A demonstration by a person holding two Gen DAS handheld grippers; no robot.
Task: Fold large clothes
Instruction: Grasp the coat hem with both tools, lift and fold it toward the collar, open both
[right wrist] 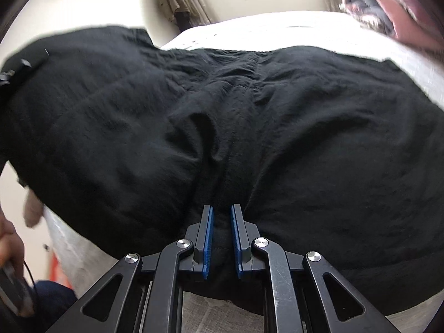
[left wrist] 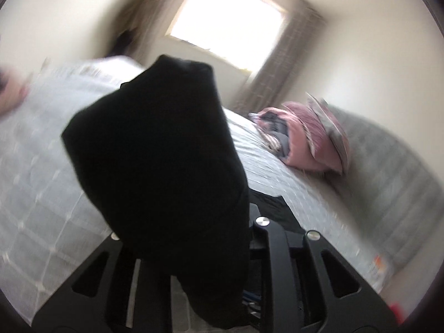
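Black fabric [left wrist: 155, 166] fills the middle of the left wrist view, a bunched fold of the garment draped over the left gripper [left wrist: 222, 249] and raised above a bed [left wrist: 41, 194] with a pale quilted cover. The cloth hides the fingertips, so whether the fingers press on it cannot be told. Pink pillows [left wrist: 313, 138] lean against a grey headboard [left wrist: 388, 172] at right, and a bright window [left wrist: 227, 19] with a curtain [left wrist: 288, 52] stands behind. The picture is blurred.

Blue-padded fingers [right wrist: 208, 238] of the right gripper [right wrist: 222, 213] stand nearest in the right wrist view, drawn close together and pinching a fold at the near edge of the black garment. The rest of the garment lies spread wide and wrinkled across the bed, reaching nearly from one side of the picture to the other. A person's hand [right wrist: 9, 241] shows at the lower left edge, with the pillows at the upper right.
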